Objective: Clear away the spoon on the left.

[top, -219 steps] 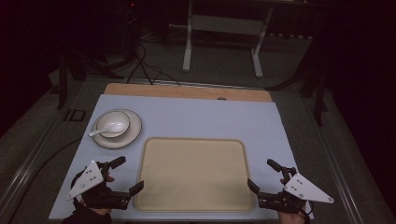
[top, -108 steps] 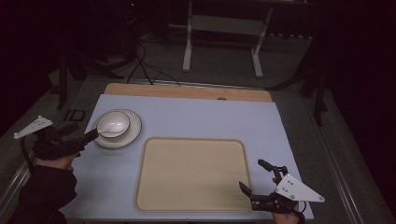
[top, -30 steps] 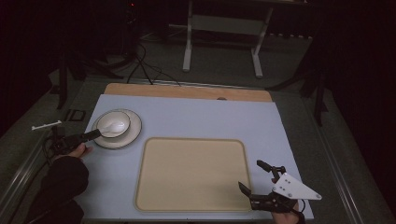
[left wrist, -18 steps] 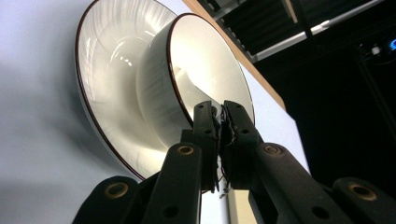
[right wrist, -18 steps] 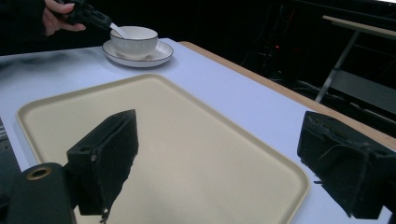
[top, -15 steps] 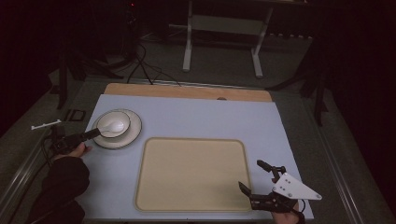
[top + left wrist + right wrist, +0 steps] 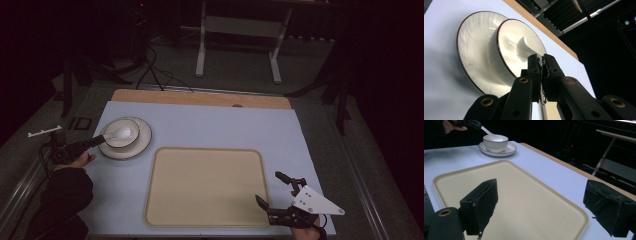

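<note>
With my left gripper (image 7: pixel 95 143) closed on the handle of the spoon (image 7: pixel 120 133) in the bowl (image 7: pixel 121 133) near the desk's far left corner, I should lift slowly, while my right gripper (image 7: pixel 274 192) waits open.

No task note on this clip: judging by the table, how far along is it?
Early. In hand: the left gripper is shut on the handle of the white spoon, whose head sits in the bowl on the plate. The tray holds nothing, so if the dishes are meant for it, which is a guess, all of that is left. The right gripper waits open at the tray's near right corner.
</note>
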### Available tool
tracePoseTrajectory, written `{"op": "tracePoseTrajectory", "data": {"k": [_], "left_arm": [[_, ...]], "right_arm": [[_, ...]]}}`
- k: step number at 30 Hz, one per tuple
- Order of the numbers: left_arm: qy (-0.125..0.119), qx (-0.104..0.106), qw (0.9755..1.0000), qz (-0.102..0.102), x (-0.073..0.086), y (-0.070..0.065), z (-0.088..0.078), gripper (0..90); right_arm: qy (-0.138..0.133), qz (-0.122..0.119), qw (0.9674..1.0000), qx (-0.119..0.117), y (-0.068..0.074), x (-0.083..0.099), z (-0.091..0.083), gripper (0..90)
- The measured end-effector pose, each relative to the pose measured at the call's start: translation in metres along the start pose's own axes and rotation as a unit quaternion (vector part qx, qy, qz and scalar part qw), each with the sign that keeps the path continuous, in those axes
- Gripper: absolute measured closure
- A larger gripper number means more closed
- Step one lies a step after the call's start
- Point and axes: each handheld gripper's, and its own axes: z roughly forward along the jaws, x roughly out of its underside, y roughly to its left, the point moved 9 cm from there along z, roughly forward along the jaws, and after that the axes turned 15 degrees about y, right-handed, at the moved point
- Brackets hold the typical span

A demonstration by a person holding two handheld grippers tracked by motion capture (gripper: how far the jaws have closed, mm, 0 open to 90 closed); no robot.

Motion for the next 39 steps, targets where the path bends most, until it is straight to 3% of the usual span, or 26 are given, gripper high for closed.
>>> {"op": "tracePoseTrajectory", "data": {"k": [13, 19, 24, 28, 33, 35, 37, 39], "left_arm": [[-0.006, -0.004, 0.9992, 0.040, 0.002, -0.029, -0.019, 85.6], [-0.008, -0.012, 0.9978, 0.064, 0.005, -0.045, -0.030, 85.6], [-0.010, -0.010, 0.9972, 0.073, 0.009, -0.053, -0.034, 85.6], [-0.010, -0.006, 0.9958, 0.091, 0.012, -0.067, -0.041, 85.7], [-0.010, -0.006, 0.9940, 0.108, 0.018, -0.083, -0.044, 85.7], [-0.007, 0.004, 0.9931, 0.117, 0.023, -0.089, -0.043, 85.6], [-0.007, 0.004, 0.9931, 0.117, 0.023, -0.089, -0.043, 85.6], [0.000, 0.004, 0.9925, 0.122, 0.032, -0.095, -0.040, 85.6]], "right_arm": [[-0.002, 0.005, 1.0000, 0.001, -0.002, 0.000, -0.001, 12.4], [-0.004, 0.005, 1.0000, 0.001, -0.002, 0.000, -0.001, 12.3], [-0.004, 0.008, 1.0000, -0.001, -0.002, 0.000, -0.001, 12.4], [-0.003, 0.008, 1.0000, -0.001, -0.003, 0.000, -0.001, 12.3], [-0.003, 0.009, 1.0000, 0.000, -0.003, 0.000, -0.001, 12.4], [-0.003, 0.008, 1.0000, 0.001, -0.003, 0.000, -0.001, 12.4], [-0.003, 0.008, 1.0000, 0.000, -0.002, 0.000, -0.001, 12.4], [-0.003, 0.005, 1.0000, -0.001, -0.002, 0.000, -0.001, 12.4]]}}
